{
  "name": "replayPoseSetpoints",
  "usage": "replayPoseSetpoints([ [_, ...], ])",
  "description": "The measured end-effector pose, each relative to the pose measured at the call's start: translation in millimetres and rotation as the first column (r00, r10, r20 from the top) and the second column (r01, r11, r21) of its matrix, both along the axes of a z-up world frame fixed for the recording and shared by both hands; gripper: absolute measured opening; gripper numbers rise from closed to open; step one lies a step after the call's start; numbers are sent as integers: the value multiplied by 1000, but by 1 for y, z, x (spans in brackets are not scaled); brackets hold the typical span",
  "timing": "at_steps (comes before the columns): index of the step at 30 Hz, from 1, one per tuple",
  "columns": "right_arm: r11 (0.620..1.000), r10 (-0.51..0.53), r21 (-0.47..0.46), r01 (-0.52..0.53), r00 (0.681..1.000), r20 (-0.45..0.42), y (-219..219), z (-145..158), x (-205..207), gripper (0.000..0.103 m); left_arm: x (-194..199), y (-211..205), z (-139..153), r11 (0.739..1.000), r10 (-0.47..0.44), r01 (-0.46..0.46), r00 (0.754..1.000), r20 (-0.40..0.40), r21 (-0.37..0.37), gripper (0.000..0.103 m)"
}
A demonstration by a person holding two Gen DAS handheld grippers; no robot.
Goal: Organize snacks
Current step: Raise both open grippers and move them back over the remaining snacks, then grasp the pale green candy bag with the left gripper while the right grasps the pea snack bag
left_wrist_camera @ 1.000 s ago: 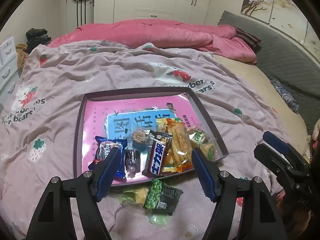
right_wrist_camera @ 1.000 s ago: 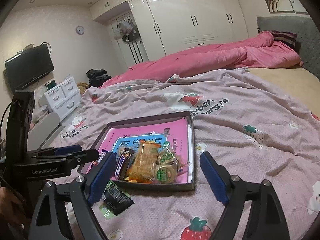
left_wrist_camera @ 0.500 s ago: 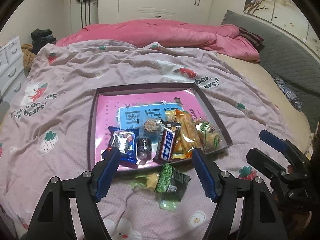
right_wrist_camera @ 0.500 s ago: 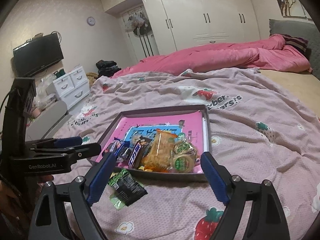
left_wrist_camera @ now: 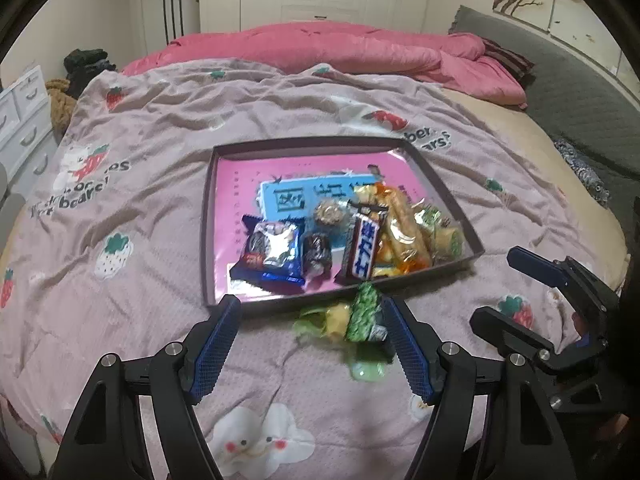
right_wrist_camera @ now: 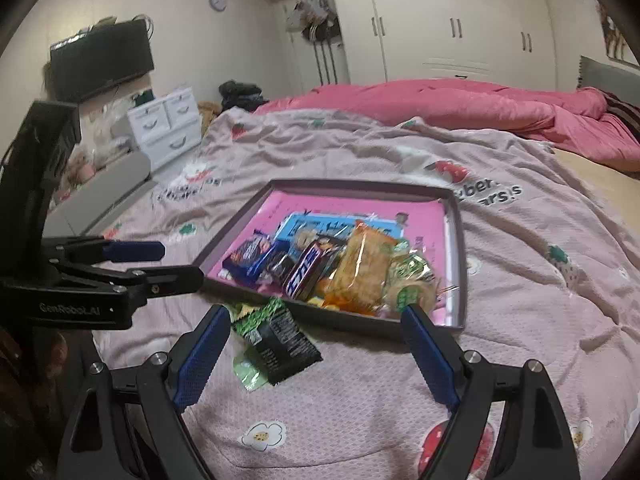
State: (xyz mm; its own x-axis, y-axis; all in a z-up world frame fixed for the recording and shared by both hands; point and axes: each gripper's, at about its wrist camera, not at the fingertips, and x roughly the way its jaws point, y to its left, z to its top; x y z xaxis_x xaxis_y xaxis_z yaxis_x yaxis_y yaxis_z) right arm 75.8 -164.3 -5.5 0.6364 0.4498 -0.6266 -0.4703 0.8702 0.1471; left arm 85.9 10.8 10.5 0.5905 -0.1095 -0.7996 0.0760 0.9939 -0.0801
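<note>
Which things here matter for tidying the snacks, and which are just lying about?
Job: tray; snack bar; blue packet; green packet lying outside the tray on the blanket.
Lying about: pink duvet; drawers; television.

Both views are lit by warm, fairly dim indoor light from overhead; a bright glare patch sits on the glossy wardrobe doors far beyond the right gripper. Shadows on the bedspread are soft and faint. Foil snack wrappers in the tray ahead of the left gripper catch small highlights. Fine detail is smeared by motion blur, most around the green packet near the fingertips. Fisheye bending curves the room, and black vignette fills every corner.
</note>
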Motion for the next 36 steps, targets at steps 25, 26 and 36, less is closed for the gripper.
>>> replayPoseSetpoints([
  [25,960,204,-161,-230,965,-163,56,-83,39,47,14,12,-74,996,-47,29,977,-210,-89,75],
  [26,959,209,-158,-234,965,-160,55,-81,38,43,15,9,-75,995,-54,35,976,-210,-90,75],
  [36,989,114,-78,-129,978,-173,4,-52,29,41,45,-16,-91,991,-87,64,975,-204,-117,75],
])
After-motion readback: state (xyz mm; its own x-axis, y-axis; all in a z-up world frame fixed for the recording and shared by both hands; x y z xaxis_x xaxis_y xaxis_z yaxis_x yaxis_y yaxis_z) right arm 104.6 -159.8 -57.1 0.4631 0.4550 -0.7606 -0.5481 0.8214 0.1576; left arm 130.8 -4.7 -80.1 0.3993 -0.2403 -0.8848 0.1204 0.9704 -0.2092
